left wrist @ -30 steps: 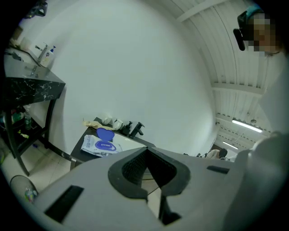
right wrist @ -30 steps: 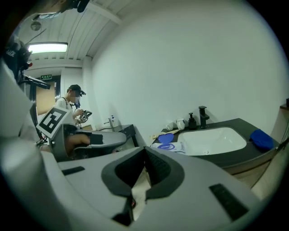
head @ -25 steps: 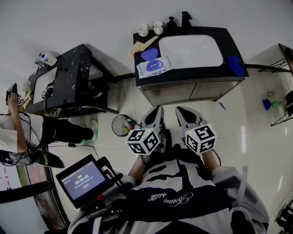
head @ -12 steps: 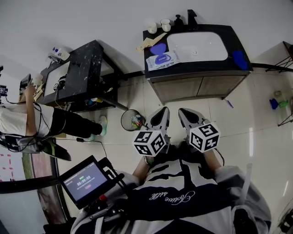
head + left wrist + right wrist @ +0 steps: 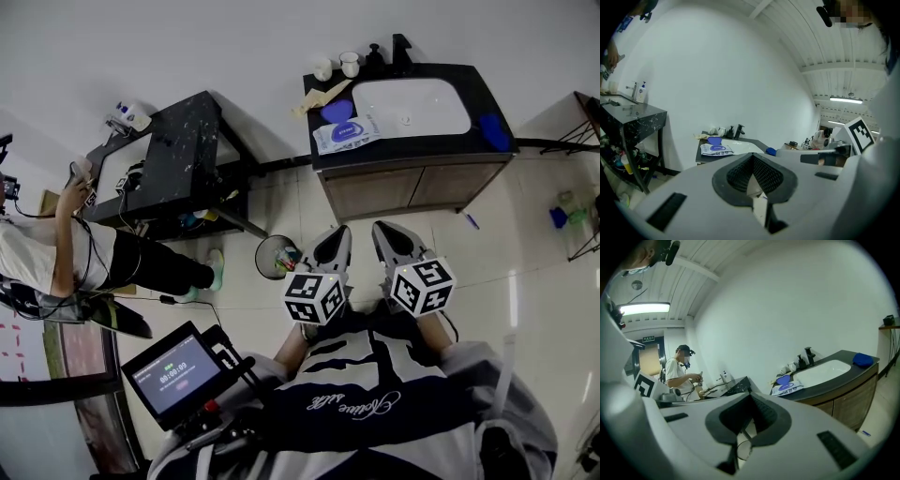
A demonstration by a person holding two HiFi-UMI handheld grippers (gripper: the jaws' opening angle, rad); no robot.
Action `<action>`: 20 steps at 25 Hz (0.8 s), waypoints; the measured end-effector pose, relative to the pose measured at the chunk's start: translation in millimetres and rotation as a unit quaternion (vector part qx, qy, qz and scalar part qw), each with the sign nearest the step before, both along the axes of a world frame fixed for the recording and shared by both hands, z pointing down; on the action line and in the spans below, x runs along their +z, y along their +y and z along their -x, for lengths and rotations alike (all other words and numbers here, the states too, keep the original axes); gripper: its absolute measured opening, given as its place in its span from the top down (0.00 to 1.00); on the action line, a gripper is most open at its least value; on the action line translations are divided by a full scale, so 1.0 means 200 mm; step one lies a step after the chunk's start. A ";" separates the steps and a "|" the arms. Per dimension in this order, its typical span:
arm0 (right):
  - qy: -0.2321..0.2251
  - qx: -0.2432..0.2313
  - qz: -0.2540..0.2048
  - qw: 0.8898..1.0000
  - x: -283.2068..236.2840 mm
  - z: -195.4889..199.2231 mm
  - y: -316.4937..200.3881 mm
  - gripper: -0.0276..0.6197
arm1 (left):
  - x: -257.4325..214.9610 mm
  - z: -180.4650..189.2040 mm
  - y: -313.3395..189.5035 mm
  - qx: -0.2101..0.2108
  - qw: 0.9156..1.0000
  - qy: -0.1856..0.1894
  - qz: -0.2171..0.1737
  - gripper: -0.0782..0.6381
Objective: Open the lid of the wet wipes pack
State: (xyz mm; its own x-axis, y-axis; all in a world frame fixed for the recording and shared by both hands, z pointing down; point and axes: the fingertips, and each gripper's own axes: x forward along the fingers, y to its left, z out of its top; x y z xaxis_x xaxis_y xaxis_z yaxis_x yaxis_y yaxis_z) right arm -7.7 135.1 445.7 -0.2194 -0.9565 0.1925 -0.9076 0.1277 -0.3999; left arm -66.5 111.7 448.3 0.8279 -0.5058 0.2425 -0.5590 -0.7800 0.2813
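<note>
Head camera steeply down from above, both gripper cameras low, facing forward, all sharing the distant sink counter (image 5: 422, 146)

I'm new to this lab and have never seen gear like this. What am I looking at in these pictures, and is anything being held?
A person holds a two-jaw gripper in each hand; the marker cubes are part of them. The head view looks down from the person's head at the left gripper and right gripper. The other two views look along each gripper's jaws: both shut, holding nothing. The wet wipes pack lies on the dark sink counter, beside the white basin, far from both grippers.
</note>
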 end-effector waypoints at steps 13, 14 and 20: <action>0.018 0.035 0.008 0.999 -0.13 0.13 0.01 0.96 | -0.12 0.15 -0.02 0.015 1.000 0.021 0.013 0.89; 0.019 0.035 0.009 0.999 -0.13 0.13 0.01 0.96 | -0.12 0.15 -0.01 0.015 1.000 0.022 0.014 0.89; 0.019 0.032 0.012 0.999 -0.07 0.07 0.04 0.96 | -0.07 0.08 0.02 0.016 1.000 0.020 0.016 0.89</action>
State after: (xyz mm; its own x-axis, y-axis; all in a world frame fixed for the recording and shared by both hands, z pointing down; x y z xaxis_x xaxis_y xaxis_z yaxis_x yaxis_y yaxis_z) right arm -21.6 143.5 431.9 -0.1498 -0.9635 0.2220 -0.9280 0.0595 -0.3678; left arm -82.6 114.8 434.2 0.8529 -0.4714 0.2243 -0.5215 -0.7877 0.3280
